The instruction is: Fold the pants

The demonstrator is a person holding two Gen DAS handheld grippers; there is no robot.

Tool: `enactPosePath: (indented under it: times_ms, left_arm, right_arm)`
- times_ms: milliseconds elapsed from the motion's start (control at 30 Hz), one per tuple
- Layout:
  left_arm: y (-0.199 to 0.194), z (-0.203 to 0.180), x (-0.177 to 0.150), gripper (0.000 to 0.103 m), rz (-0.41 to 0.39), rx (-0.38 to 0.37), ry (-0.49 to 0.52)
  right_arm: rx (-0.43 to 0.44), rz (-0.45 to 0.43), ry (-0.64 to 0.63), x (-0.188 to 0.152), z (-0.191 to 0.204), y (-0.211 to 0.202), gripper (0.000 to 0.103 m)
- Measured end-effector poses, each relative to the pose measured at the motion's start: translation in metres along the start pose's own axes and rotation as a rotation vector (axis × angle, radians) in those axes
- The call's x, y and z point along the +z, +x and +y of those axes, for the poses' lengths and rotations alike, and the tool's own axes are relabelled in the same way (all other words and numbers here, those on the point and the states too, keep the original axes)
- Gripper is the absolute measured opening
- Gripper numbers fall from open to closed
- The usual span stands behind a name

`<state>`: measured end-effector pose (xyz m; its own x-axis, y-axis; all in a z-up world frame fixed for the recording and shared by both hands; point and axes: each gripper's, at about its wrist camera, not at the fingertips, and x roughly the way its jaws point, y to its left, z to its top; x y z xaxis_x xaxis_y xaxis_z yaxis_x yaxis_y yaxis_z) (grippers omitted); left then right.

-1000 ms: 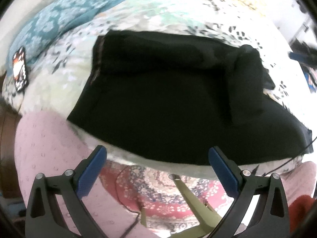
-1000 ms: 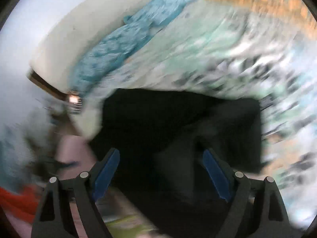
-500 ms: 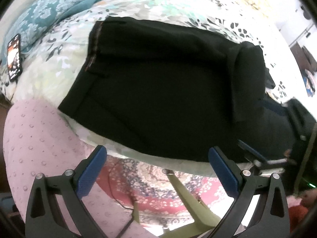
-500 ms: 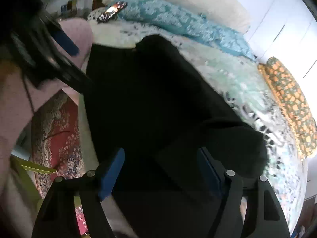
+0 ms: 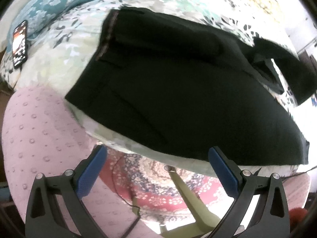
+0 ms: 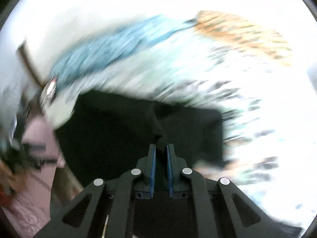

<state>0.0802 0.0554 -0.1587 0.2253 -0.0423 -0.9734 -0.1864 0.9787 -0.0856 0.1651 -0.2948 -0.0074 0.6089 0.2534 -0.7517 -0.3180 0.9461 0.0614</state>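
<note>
Black pants [image 5: 178, 89] lie spread on a floral bedsheet [image 5: 65, 45], waistband toward the left. My left gripper [image 5: 156, 150] hangs open over the bed's near edge, pointing steeply down, with nothing between its blue pads [image 5: 91, 170]. At the far right a folded leg end [image 5: 287, 67] is raised off the sheet, with light showing under it. The right wrist view is blurred by motion. There my right gripper [image 6: 160, 145] has its jaws closing, almost together, and a peak of the pants [image 6: 118, 138] fabric is pinched between its pads.
A lit phone [image 5: 19, 43] lies on the bed's left side beside a teal pillow [image 5: 49, 10]. Pink dotted cloth [image 5: 39, 138] drapes at the left. Below the bed edge are a patterned rug [image 5: 154, 180], a yellow-green furniture leg [image 5: 188, 194] and a thin cable [image 5: 126, 202].
My right gripper went from wide open to nearly shut on a fold of the pants and swung its view. The leg end at the right has lifted. My left gripper barely moved.
</note>
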Motion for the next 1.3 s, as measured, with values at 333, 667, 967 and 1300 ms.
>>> enactPosePath:
  times_ms: [333,667,967,1300]
  left_arm:
    - [0.002,-0.067,0.026,0.102,-0.022,-0.036,0.253]
    - [0.021,-0.132,0.155,0.102,-0.04,-0.158,0.416]
    - [0.124,-0.203,0.248,0.102,0.176,-0.16,0.421]
    - [0.144,-0.227,0.256,0.0,0.037,0.051,0.333]
  right_arm:
    - [-0.34,-0.052,0.224,0.006,-0.189,-0.072,0.011]
    - [-0.406,0.003,0.272,-0.027,-0.258,-0.057,0.011]
    - [-0.383,-0.024,0.287,-0.026,-0.263,-0.05,0.011]
    - [-0.379,-0.056,0.282,-0.01,-0.273,-0.039,0.011]
